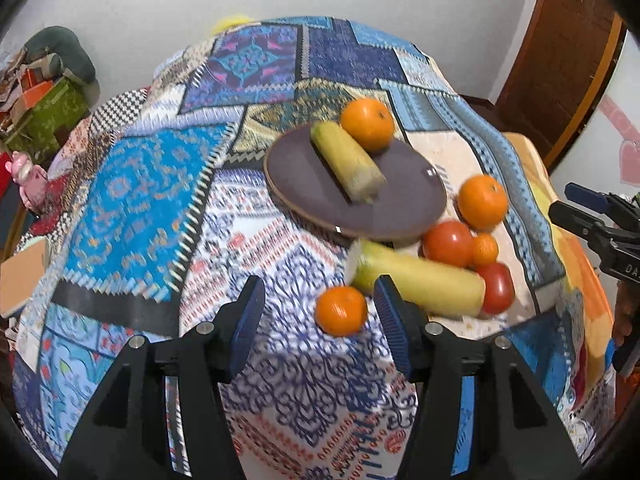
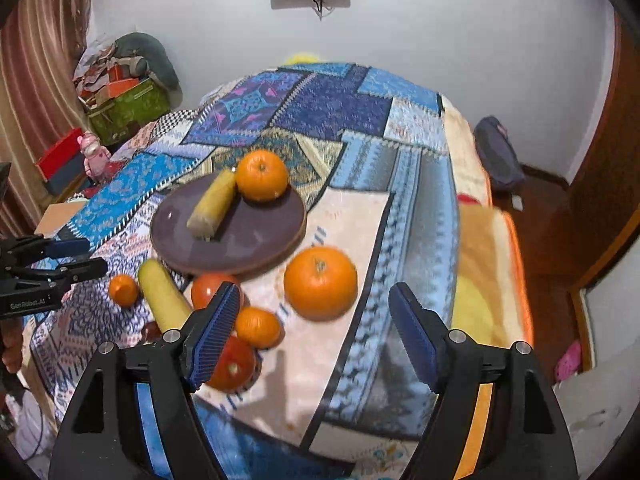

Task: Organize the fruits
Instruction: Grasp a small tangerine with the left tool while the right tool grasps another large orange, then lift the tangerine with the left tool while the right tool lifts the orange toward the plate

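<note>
Corn cob [image 1: 347,162] lying diagonally across plate [image 1: 400,216], both hand-held grippers wide open, empty

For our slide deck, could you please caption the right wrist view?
Open right gripper hovers over a large orange beside a round brown plate holding a yellow corn cob and another orange.

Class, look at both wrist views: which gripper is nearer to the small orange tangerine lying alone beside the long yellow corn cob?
Left. The left gripper hovers open right at the small orange tangerine; the right gripper is farther off, across the fruit pile.
</note>
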A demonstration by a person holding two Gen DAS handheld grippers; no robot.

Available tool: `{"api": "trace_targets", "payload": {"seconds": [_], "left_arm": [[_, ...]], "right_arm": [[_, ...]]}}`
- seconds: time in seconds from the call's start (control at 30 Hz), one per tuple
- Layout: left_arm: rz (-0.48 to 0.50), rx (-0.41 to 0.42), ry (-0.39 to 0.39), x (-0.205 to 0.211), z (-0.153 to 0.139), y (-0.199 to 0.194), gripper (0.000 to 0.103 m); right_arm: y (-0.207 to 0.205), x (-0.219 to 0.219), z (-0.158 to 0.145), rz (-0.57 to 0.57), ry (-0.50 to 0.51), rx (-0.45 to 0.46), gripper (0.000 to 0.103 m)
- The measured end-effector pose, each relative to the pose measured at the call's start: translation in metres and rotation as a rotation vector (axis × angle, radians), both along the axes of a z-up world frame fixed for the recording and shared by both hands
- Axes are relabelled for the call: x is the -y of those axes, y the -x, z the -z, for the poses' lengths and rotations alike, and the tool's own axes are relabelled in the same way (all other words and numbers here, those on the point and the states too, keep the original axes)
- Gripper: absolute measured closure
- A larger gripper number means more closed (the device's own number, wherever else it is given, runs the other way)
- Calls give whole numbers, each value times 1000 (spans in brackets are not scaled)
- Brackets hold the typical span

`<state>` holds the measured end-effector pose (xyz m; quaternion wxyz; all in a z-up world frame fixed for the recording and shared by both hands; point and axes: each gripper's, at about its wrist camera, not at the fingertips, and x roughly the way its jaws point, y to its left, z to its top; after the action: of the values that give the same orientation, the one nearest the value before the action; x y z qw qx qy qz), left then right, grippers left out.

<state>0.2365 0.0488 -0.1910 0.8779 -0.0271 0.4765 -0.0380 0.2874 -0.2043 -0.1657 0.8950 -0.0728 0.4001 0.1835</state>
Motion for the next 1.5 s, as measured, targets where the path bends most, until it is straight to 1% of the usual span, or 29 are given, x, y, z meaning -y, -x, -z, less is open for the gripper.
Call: {"api": "trace_targets", "payload": {"seconds": [0.17, 0.3, 0.47, 0.53, 0.6, 0.93, 1.03, 1.07, 1.1, 1.2, 1.33, 1.5], "left_arm": [[2, -42, 37, 4, 19, 2, 47], [7, -63, 50, 6, 31, -1, 48], [16, -76, 58, 7, 39, -7, 61], [16, -75, 59, 7, 41, -9, 63], [20, -73, 69, 6, 41, -10, 68], [15, -59, 94, 3, 42, -9, 68], [11, -54, 92, 3, 42, -9, 68], [9, -53, 93, 3, 42, -8, 68], [5, -52, 95, 2, 41, -8, 68], [-11, -47, 103, -1, 39, -7, 68], [-26, -23, 96, -6, 29, -6, 68], [-38, 20, 88, -12, 9, -7, 68]], "right_arm": [[0, 6, 21, 24, -14, -58, 29], [-10, 7, 35, 40, -19, -93, 29], [-24, 8, 45, 52, -36, -124, 29], [-30, 6, 48, 55, -38, -133, 29], [-36, 3, 52, 54, -33, -138, 29], [-58, -12, 73, 42, 7, -175, 29], [-60, -14, 75, 46, 17, -163, 29], [-61, -16, 75, 45, 18, -162, 31], [-60, -16, 75, 42, 15, -160, 39], [-60, -16, 73, 39, 17, -160, 39], [-57, -14, 70, 28, 2, -164, 40], [-50, -13, 54, 22, -9, -123, 40]]}}
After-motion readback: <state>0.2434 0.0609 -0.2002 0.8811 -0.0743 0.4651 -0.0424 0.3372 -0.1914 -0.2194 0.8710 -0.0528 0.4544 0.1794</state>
